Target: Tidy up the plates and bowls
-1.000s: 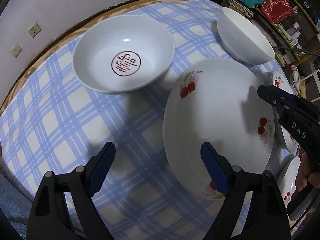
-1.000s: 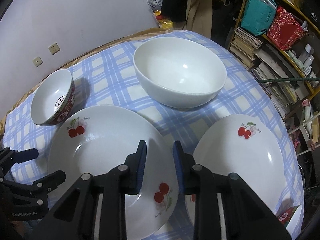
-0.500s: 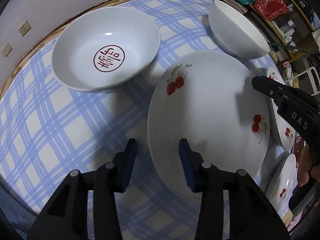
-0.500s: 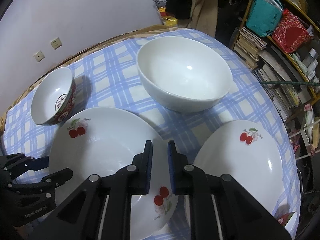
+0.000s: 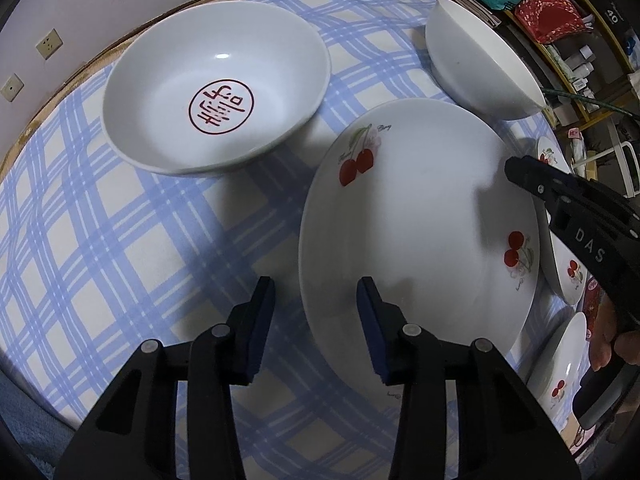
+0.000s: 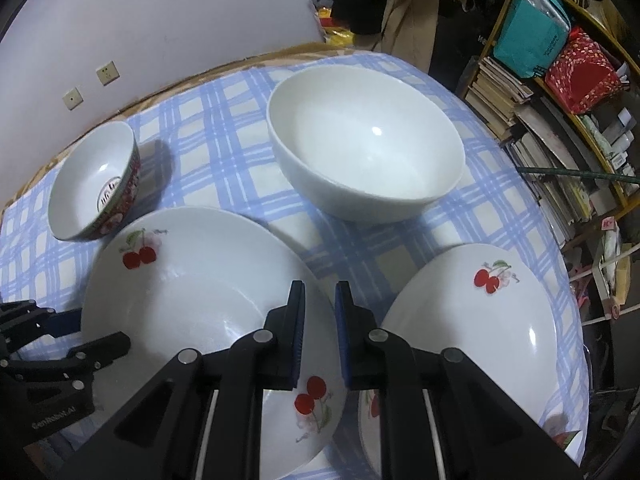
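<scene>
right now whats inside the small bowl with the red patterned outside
The small red-patterned bowl holds no food or dish; only a round red character mark shows on its white bottom. From the right wrist view its near wall hides part of that mark.

Glossy white ceramic plate [image 6: 208, 312], glazed bowl [image 6: 364, 140], checked cloth tablecover [image 5: 120, 248]

- "DAS" in white letters stands on the black body of the right gripper [image 5: 516, 170], seen to the right of the left gripper's jaws.
- "GenRobot.AI" stands on the black body of the left gripper [image 6: 76, 332], left of the right gripper's jaws.
- A red Chinese character in a red ring marks the bottom of the bowl [image 5: 221, 106] ahead-left of the left jaws.
- Tiny script beside the cherries on the large plate [image 5: 420, 216] is too small to read.
</scene>
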Available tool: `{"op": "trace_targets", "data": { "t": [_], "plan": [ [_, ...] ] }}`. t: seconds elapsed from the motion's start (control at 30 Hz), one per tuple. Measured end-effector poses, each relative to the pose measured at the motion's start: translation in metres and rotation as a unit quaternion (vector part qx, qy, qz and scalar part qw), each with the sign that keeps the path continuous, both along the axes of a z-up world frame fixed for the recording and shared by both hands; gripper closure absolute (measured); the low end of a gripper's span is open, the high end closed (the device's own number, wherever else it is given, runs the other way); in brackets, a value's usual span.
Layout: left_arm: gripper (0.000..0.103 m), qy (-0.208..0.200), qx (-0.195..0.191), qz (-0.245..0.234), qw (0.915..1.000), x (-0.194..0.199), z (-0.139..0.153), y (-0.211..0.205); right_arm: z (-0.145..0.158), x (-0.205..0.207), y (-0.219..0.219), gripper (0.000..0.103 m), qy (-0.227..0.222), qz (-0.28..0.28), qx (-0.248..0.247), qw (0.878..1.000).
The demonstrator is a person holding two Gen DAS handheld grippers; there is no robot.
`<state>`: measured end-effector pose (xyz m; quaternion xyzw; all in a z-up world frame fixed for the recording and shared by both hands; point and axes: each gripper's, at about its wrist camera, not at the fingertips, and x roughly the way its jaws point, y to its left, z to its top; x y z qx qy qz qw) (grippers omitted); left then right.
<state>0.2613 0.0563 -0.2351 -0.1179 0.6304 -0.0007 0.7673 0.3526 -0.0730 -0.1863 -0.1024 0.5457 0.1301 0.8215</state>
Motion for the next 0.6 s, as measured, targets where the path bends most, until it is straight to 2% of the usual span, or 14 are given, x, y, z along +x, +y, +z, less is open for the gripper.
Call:
{"op": "trace_targets", "data": {
  "t": [0.17, 0.3, 0.6],
  "plan": [
    [0.063, 0.0, 0.004, -0.01, 0.9999, 0.002, -0.001, -0.002, -0.005, 0.001, -0.003, 0.086, 0.012, -0.002, 0.0, 1.0],
    [0.072, -0.014, 0.012, -0.012, 0.9998, 0.005, 0.002, -0.002, -0.005, 0.003, -0.006, 0.087, 0.024, -0.003, 0.013, 1.0],
    [0.074, -0.018, 0.003, -0.031, 0.9994, 0.009, -0.001, -0.001, -0.009, -0.001, -0.017, 0.089, 0.054, -0.014, 0.047, 0.997]
  ]
}}
